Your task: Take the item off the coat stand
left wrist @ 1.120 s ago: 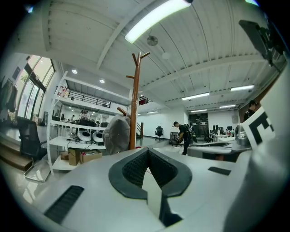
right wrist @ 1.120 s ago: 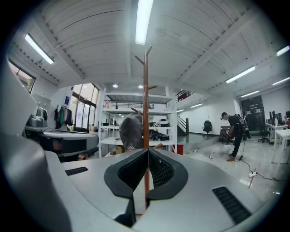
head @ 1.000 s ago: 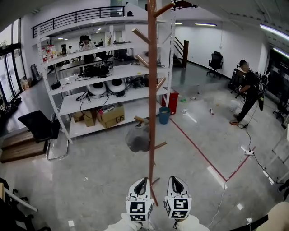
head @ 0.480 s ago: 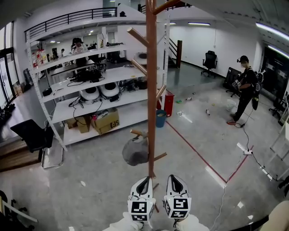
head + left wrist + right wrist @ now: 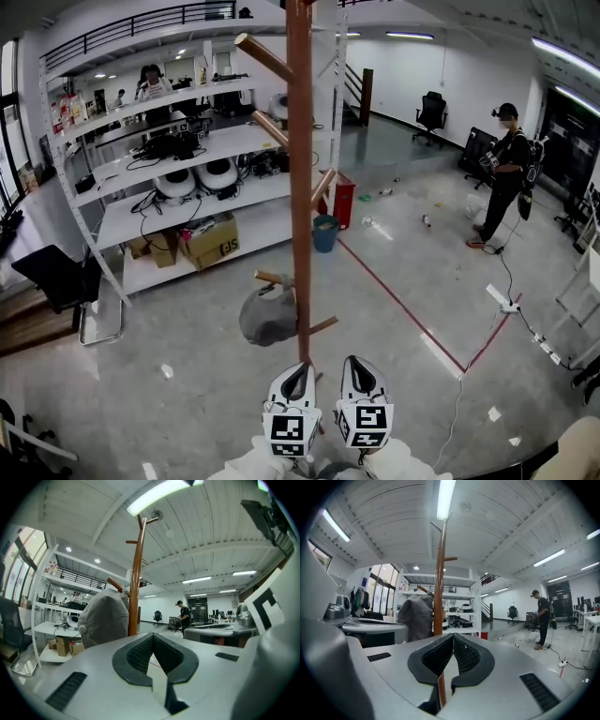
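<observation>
A tall wooden coat stand (image 5: 299,187) rises just ahead of me, its pole (image 5: 134,588) and pole (image 5: 439,588) showing in both gripper views. A grey cap (image 5: 267,316) hangs from a low peg on the stand's left side; it fills the left of the left gripper view as the grey cap (image 5: 104,618) and shows beside the pole as the cap (image 5: 416,617) in the right gripper view. My left gripper (image 5: 293,378) and right gripper (image 5: 357,372) are held side by side below the stand, short of the cap. Both are shut with nothing between their jaws.
White shelving (image 5: 169,178) with boxes and gear stands behind the stand at the left. A black chair (image 5: 56,281) sits at the far left. A person (image 5: 502,178) stands at the right. Red floor tape (image 5: 403,305) and a cable with a power strip (image 5: 506,305) lie to the right.
The stand and the hanging cap have come closer and shifted slightly left in the head view. Both grippers keep their place at the bottom of the view, still shut.
</observation>
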